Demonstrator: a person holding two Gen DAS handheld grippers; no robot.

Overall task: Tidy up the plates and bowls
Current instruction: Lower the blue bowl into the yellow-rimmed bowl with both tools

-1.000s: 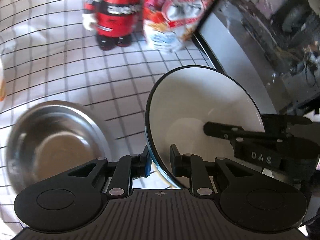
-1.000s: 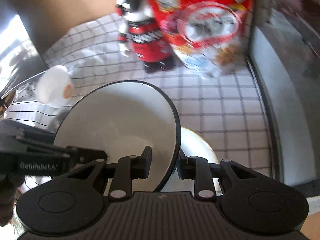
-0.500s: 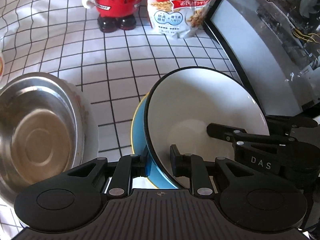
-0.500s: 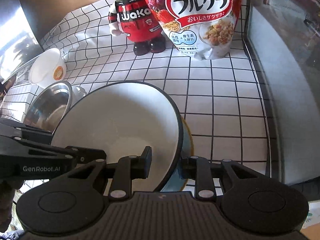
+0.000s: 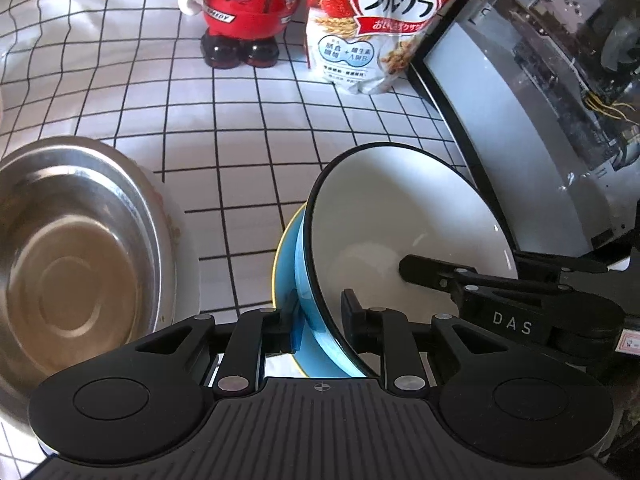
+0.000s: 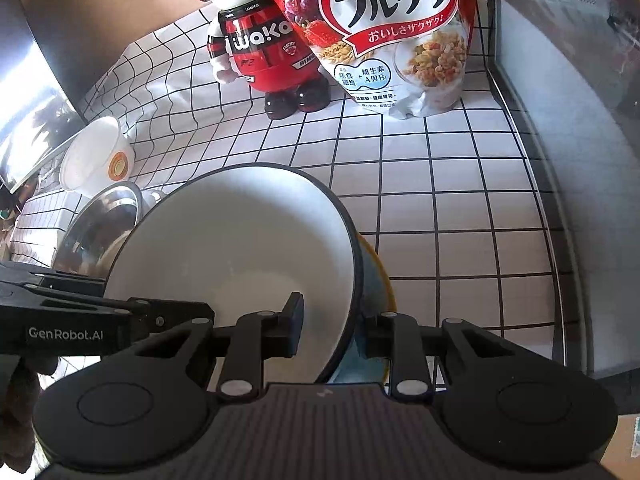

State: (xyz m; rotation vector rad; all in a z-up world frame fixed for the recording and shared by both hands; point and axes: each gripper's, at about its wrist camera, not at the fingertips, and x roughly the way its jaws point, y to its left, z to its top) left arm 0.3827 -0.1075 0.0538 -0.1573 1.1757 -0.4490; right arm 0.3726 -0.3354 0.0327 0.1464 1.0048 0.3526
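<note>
The bowl [image 5: 404, 216] (white inside, blue outside, dark rim) was held tilted between both tools, its underside just above or touching a blue plate [image 5: 286, 264] with a yellow edge; which of the two could not be told. The left tool [image 5: 320, 320] was nearly closed, pinching the bowl's wall at the near rim, one finger inside and one outside. The right tool [image 6: 332, 320] gripped the opposite side of the rim the same way, also nearly closed. In the right wrist view the bowl [image 6: 240, 240] hid most of the plate [image 6: 380, 280]. Both sat over a worktop [image 5: 248, 132] covered in a white cloth with a black grid. Just beside the plate stood a steel bowl [image 5: 72, 256], and past it a small white cup [image 6: 94, 160]. At the back stood a red figurine [image 5: 244, 8] and a cereal bag [image 5: 372, 24], side by side.
</note>
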